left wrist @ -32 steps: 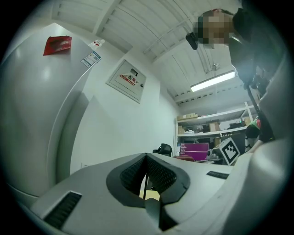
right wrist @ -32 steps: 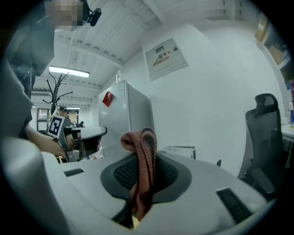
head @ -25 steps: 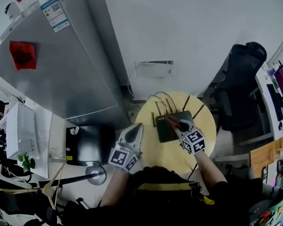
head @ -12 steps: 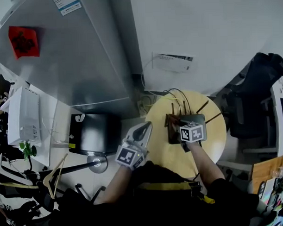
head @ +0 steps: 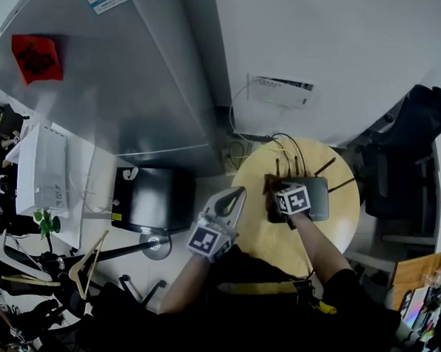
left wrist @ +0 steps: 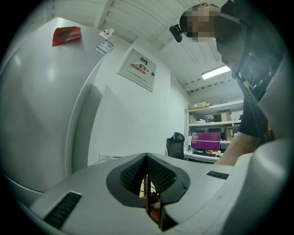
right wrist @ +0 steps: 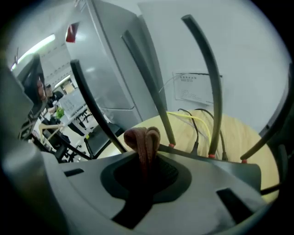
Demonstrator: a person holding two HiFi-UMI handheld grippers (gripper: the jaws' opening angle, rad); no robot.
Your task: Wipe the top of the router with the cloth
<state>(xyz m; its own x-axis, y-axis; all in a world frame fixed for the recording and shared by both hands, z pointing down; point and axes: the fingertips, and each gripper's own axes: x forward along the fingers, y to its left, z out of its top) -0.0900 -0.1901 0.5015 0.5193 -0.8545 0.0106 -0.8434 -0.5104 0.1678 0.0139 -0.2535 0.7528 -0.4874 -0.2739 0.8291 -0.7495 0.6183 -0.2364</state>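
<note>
Round pale wooden table [head: 275, 243] holds the flat black router [head: 319, 198]; right gripper [right wrist: 146, 158] pinches a reddish-brown cloth [right wrist: 144, 139], left gripper [left wrist: 147, 183] sits closed, empty. Best sweep flat, clear of the dark antennas [right wrist: 210, 82].

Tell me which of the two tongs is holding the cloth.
The right tongs: they are shut on the brown cloth, right at the router. The left tongs are shut on nothing, held off the router.
</note>
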